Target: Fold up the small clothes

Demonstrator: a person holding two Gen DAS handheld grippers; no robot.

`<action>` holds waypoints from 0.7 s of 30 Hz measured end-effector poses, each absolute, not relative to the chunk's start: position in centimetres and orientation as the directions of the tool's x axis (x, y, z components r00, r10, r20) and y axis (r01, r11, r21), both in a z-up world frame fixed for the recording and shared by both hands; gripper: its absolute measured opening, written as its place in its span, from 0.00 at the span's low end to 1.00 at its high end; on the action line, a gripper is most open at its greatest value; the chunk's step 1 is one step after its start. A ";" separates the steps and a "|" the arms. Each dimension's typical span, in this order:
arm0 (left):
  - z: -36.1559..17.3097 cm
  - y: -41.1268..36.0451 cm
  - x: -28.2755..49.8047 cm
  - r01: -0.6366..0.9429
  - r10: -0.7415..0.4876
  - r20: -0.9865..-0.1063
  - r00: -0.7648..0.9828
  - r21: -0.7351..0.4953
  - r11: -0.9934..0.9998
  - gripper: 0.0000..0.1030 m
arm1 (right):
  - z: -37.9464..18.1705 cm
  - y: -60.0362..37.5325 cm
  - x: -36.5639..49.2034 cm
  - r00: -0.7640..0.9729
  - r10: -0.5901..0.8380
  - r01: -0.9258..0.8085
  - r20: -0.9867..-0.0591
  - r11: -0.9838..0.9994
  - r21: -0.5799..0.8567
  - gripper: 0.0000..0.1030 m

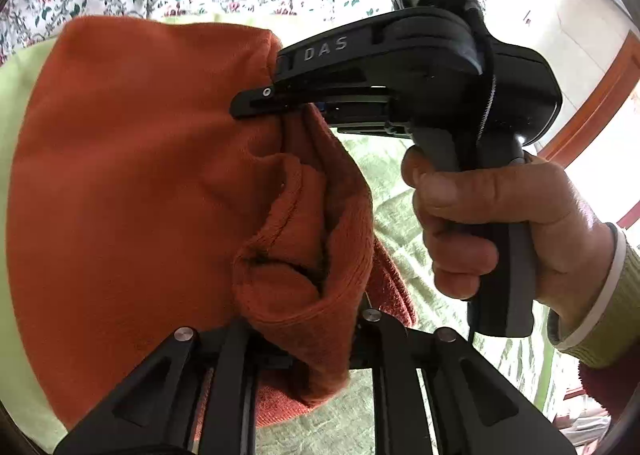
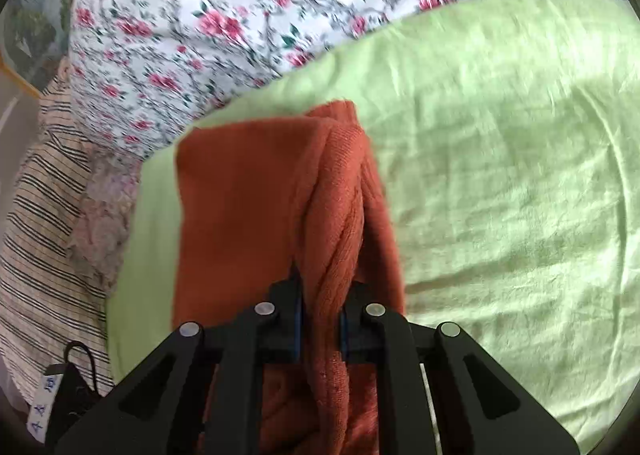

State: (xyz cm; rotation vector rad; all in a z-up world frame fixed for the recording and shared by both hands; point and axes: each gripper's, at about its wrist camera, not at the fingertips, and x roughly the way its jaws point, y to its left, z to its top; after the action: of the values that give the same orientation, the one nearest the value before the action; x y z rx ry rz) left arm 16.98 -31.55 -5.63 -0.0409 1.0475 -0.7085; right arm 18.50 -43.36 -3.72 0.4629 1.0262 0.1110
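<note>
Green bedsheet (image 2: 500,159) beneath orange garment (image 2: 240,207) pinched by both grippers.

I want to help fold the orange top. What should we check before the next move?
1. Left gripper shut on the orange top: ok.
2. Right gripper shut on the top's bunched edge: ok.
3. Top hanging smooth: not ok, it is creased and bunched near both grippers.
4. Green sheet bare to the right for laying it down: ok.
5. Floral quilt away from the top: ok.
6. Bottom hem straight: cannot tell, hidden.
</note>
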 end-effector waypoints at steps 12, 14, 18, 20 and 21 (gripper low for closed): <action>-1.5 -21.0 18.4 0.406 -0.577 -0.738 0.349 -0.435 0.803 0.81 | -1.4 -43.6 15.3 0.544 0.207 0.179 -0.813 0.918 0.354 0.63; -1.9 -18.2 19.6 0.354 -0.560 -0.742 0.368 -0.446 0.822 0.82 | -0.7 -43.6 13.9 0.564 0.221 0.180 -0.796 0.907 0.379 0.73; -4.6 -13.8 22.8 0.197 -0.527 -0.772 0.356 -0.489 0.850 0.82 | -1.2 -42.8 12.5 0.537 0.256 0.172 -0.804 0.900 0.401 0.74; -5.8 -12.6 24.0 0.150 -0.540 -0.768 0.343 -0.523 0.839 0.82 | -1.9 -42.7 12.2 0.523 0.262 0.176 -0.811 0.898 0.403 0.74; -6.5 -12.1 25.0 0.132 -0.550 -0.765 0.334 -0.540 0.831 0.82 | -2.5 -42.6 12.2 0.514 0.266 0.180 -0.815 0.896 0.406 0.74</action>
State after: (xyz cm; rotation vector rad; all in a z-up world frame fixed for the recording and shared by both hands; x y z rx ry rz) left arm 24.96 -12.12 -6.50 -0.4203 1.1513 -0.4620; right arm 12.21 -42.60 -2.47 0.4794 1.0406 0.0543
